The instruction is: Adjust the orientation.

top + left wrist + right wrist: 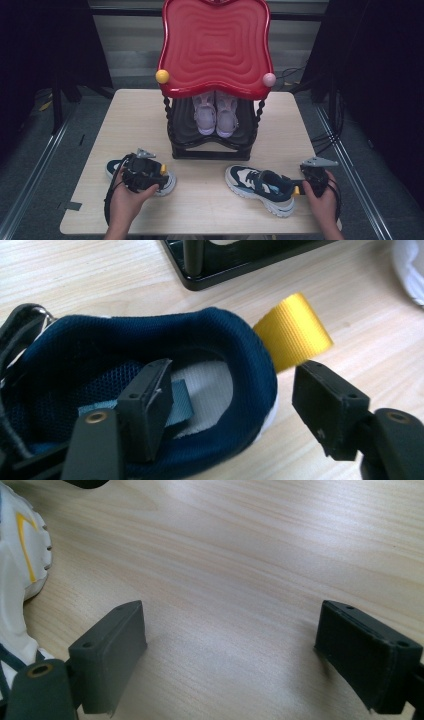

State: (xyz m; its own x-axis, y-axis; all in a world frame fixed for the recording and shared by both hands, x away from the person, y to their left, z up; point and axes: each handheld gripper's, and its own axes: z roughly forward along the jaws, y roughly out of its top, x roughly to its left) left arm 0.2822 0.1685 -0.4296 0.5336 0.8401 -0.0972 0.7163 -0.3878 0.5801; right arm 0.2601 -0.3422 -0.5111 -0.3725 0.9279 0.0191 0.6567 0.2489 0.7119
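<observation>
On the near left of the wooden table [150,120] lies a navy-and-white sneaker [167,182], mostly covered in the high view by the person's left hand [125,200] and the left gripper [146,176]. In the left gripper view, the jaws stand apart astride the shoe's padded heel collar [250,360]: one jaw sits inside the shoe opening over the insole, the other outside the heel, just beside the yellow pull loop [295,330]. The pads do not press on the collar; the grip is slack and nothing is held.

To the right, on the near side of the table, the matching sneaker [260,187] lies with its toe pointing left and its heel just beside the right gripper [305,187], held in the right hand [325,200]. Its jaws stand wide apart over bare wood, with the sneaker's white sole at the left edge of the right gripper view.

Farther back, at the table's middle, stands a black shoe rack [215,147] with a red wavy top [215,45]; a pair of pink sneakers [216,115] sits on its shelf.
</observation>
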